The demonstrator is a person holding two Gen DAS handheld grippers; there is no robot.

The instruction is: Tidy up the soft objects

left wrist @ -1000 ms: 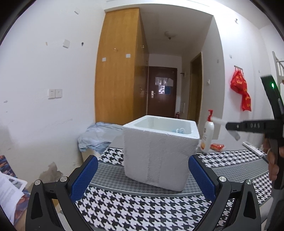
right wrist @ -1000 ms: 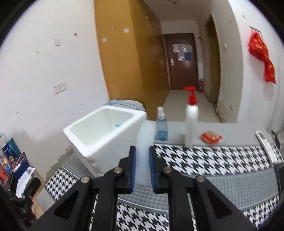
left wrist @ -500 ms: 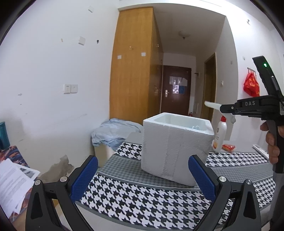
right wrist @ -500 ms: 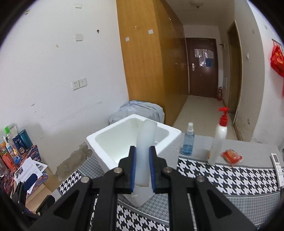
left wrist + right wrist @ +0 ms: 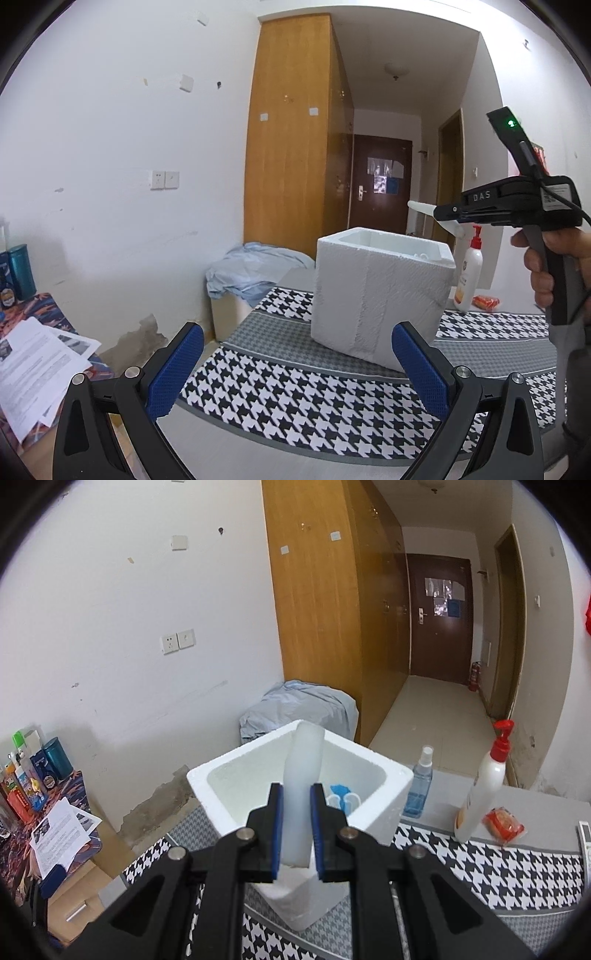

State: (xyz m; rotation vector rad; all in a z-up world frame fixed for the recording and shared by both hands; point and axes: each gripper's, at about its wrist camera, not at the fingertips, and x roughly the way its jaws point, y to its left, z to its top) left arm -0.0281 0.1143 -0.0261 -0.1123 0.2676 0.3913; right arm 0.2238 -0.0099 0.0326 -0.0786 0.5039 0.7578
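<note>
We judge ourselves to be partway through the tidying, with one item in the air and at least one already stowed. Our right claw is pinching a pale, translucent, soft-looking white tube between its blue pads, and from the right wrist view that tube hangs over the open mouth of the square white foam box, which stands on the black-and-white houndstooth cloth covering the surface. It has not been let go, so this piece is not yet stored; by our reckoning the remaining move is to bring it inside the rim and release it. Inside the box we can make out a small blue and white object lying on the floor of it, which suggests an earlier item is already in place, though we cannot tell what it is. Our left claw is spread wide and carries nothing, aimed at the near side of the box from low over the cloth. Beyond the box, still out on the surface, stand a white pump bottle with a red head, a clear blue spray bottle and a small red packet; whether any of these counts as soft and must go in we cannot say, but the packet looks the likeliest candidate left.
</note>
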